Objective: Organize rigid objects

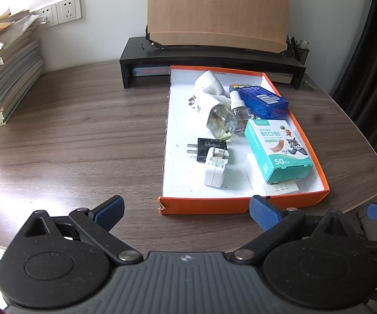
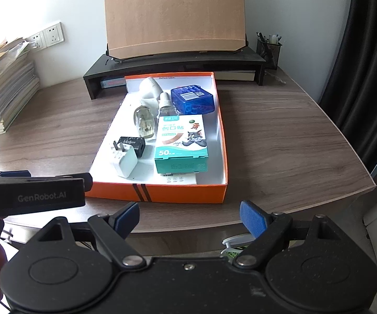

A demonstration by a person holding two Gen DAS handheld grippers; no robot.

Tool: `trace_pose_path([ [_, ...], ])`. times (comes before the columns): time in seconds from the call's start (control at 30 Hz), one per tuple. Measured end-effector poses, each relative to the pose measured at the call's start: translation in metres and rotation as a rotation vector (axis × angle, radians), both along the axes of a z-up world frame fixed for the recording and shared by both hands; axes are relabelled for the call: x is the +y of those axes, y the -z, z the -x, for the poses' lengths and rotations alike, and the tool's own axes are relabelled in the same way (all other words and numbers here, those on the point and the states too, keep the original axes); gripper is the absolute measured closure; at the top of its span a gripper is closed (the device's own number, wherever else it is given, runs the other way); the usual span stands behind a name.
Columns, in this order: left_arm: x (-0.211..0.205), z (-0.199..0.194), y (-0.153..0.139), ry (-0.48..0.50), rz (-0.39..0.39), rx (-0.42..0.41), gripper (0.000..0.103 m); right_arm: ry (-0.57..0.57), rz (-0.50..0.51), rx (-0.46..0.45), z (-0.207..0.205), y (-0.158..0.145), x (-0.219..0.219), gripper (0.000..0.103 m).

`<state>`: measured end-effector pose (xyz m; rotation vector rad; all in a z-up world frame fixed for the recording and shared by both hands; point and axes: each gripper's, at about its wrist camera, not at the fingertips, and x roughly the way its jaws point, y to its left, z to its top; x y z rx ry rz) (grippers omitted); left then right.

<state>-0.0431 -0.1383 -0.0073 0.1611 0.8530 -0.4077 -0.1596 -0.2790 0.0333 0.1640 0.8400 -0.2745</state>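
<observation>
Books (image 1: 5,73) stacked far left, clear of the work area. Left gripper (image 1: 185,210) wide open, empty, hovering just short of the tray (image 1: 243,204); right gripper (image 2: 189,218) likewise, w/ nothing held. All small items already lie inside the tray on the desk (image 1: 83,130): chargers (image 1: 214,164) left, bottles (image 1: 230,115) mid, bandage box (image 1: 277,151) right, probably grouped by type. Fits both a sorted tray and one awaiting sorting.

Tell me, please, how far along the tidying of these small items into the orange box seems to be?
It looks nearly finished, as far as the pictures show. The orange box already holds the white charger, black plug, bandage box, blue case and small bottle. Nothing is in hand: the left gripper and right gripper hang open before the box. No loose items show on the desk, so little seems left.
</observation>
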Motion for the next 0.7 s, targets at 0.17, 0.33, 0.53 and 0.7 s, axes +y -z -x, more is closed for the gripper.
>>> trace_pose_path([
  [0.17, -0.0010, -0.0015, 0.0014, -0.003, -0.005, 0.005, 0.000, -0.011, -0.006, 0.010, -0.0021, 0.0022, 0.0008, 0.004],
  [0.33, -0.0026, -0.0016, 0.0021, 0.005, -0.011, 0.008, 0.000, -0.010, -0.009, 0.012, -0.0032, 0.0023, -0.0003, 0.004],
  [0.53, -0.0024, -0.0026, 0.0051, 0.000, -0.020, 0.016, 0.000, -0.004, -0.009, 0.019, -0.0064, 0.0037, -0.0039, 0.004],
  [0.7, -0.0030, -0.0026, 0.0056, 0.005, -0.015, 0.024, 0.000, 0.000, -0.019, 0.025, -0.0077, 0.0056, -0.0072, 0.004],
])
